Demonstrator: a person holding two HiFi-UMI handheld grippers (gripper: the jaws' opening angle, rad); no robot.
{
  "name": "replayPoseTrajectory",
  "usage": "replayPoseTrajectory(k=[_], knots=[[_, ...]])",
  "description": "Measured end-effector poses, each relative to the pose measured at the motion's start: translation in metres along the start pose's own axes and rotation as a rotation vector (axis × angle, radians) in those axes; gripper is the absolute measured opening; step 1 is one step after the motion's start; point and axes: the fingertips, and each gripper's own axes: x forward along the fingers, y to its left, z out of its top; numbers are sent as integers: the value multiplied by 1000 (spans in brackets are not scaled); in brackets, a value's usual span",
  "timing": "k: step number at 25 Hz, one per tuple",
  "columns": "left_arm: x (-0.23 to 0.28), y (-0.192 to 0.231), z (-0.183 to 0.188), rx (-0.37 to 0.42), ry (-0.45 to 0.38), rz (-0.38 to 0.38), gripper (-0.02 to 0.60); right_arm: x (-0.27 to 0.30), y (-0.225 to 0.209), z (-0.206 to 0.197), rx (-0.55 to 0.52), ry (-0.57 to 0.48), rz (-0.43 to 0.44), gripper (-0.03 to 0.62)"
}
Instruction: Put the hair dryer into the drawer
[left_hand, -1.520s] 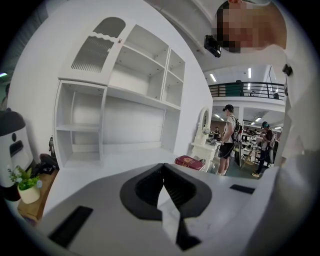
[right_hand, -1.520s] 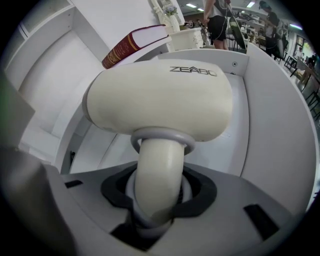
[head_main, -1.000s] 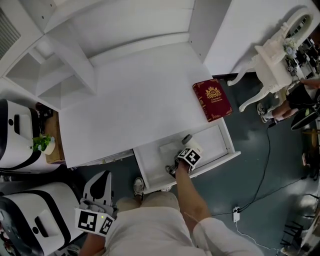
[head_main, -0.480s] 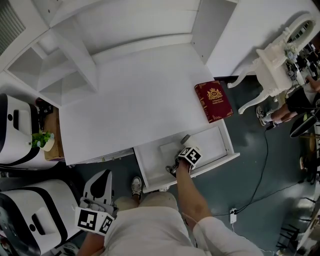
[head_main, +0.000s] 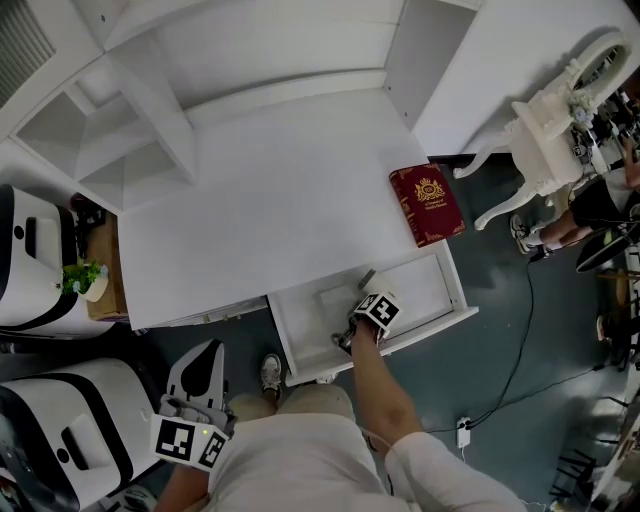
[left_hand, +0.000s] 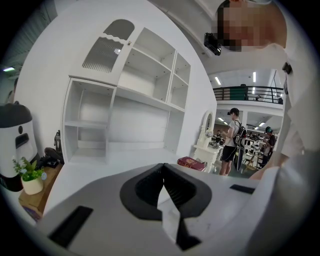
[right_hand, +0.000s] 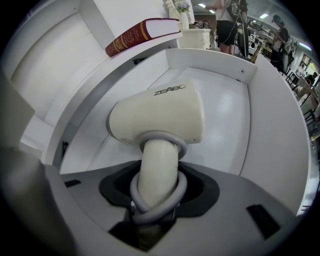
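As nothing has moved, right gripper (right_hand: 155, 192) pinches one dryer (right_hand: 160, 117) in one drawer (head_main: 461, 290), left gripper (left_hand: 161, 172) pressed together, one book (head_main: 426, 203)

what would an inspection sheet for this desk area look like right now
surface: white desk, top bare but for one book
job's things: hair dryer inside the open drawer
clutter: the red book sits at the desk's right edge, above the drawer; potted plant left of the desk
grippers: left gripper shut and empty, held low away from the desk; right gripper in the drawer, closed on the dryer's handle, jaws just opened a little
cables: grey cord wound round the dryer's handle; white plug on the floor right of the drawer
surroundings: shelf unit behind the desk, ornate white table to the right, people beyond
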Motion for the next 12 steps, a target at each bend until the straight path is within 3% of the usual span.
replayPoseTrajectory(k=[12], knots=[[1,3,-1,-7,0,-32,16,-2,-1,-6,20,-1,30,225]])
